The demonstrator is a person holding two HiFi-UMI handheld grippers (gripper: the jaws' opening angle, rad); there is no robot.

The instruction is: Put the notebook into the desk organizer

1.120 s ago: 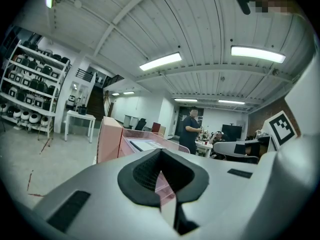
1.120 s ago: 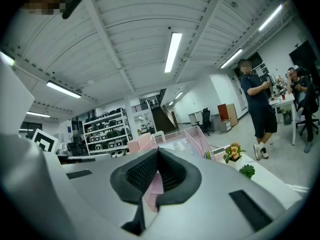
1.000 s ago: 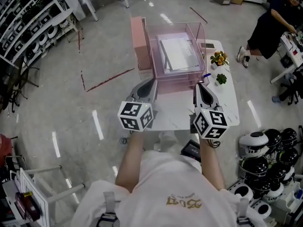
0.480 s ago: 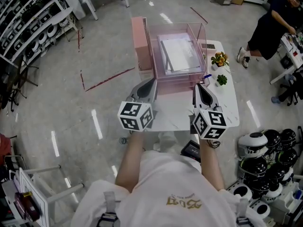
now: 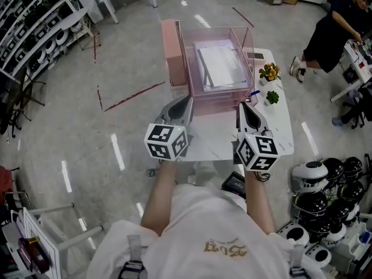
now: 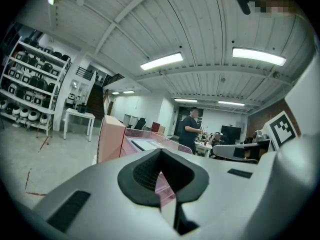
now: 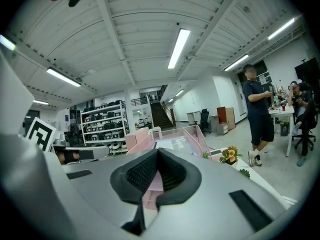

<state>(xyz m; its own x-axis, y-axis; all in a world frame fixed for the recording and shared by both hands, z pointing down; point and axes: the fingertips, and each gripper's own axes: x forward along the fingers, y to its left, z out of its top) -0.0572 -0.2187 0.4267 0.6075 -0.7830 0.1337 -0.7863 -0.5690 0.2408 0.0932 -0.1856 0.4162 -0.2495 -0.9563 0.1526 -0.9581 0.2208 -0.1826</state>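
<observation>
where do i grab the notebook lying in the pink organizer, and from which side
Probably its near short edge: the notebook lies flat in the organizer, whose clear walls stand along both long sides and the far end. So come from the person's side, over the front rim, one jaw above and one below. The left gripper and right gripper are both shut, so open first.

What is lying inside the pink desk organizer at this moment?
A white notebook lies flat in the top level of the desk organizer. The lower trays sit under it, so what they hold cannot be seen from above.
</observation>
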